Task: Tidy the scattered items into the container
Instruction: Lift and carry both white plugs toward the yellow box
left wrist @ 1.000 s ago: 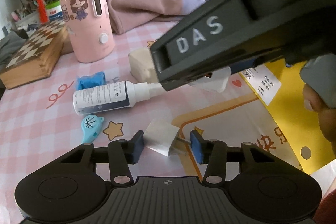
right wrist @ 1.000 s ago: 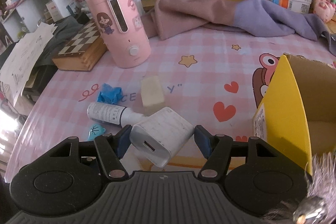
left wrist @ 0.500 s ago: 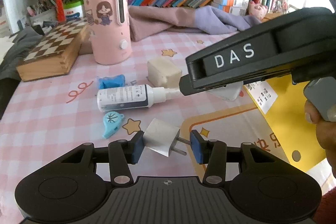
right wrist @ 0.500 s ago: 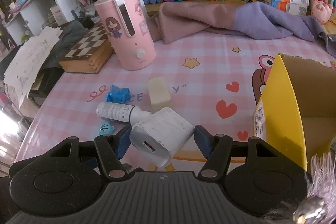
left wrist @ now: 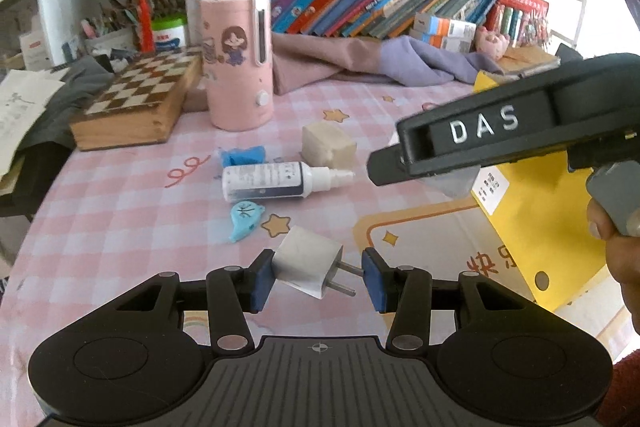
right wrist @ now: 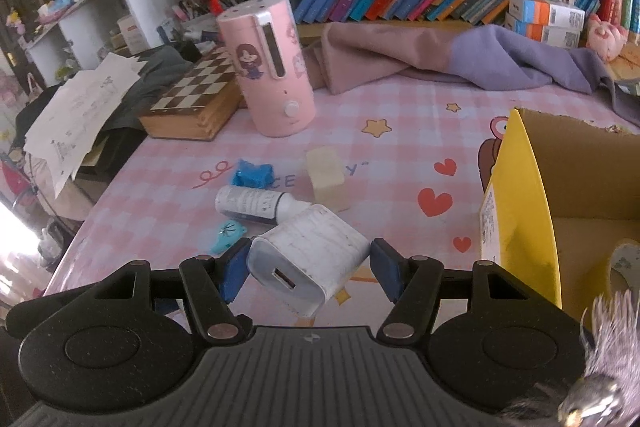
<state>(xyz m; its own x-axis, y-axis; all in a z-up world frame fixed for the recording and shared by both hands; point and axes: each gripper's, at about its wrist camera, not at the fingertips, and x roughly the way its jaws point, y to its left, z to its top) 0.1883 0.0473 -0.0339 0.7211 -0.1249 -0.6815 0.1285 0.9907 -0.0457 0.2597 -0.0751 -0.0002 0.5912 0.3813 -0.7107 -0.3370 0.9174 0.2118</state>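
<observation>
We hold 2 chargers now: left gripper (left wrist: 317, 277) clamped on small plug adapter (left wrist: 307, 263), right gripper (right wrist: 305, 269) clamped on big white charger (right wrist: 308, 257). Vs. a sec ago both are lifted higher off the tabletop (left wrist: 120, 195), so the yellow box (right wrist: 520, 211) looks next. Bottle (left wrist: 276, 181), blue whistle (left wrist: 244, 219) and sponge block (left wrist: 328, 145) still lie there.

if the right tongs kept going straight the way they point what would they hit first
Likely the cream block on the table, just beyond the white charger held in the right tongs, with the white bottle slightly left of that line; depth is uncertain.
</observation>
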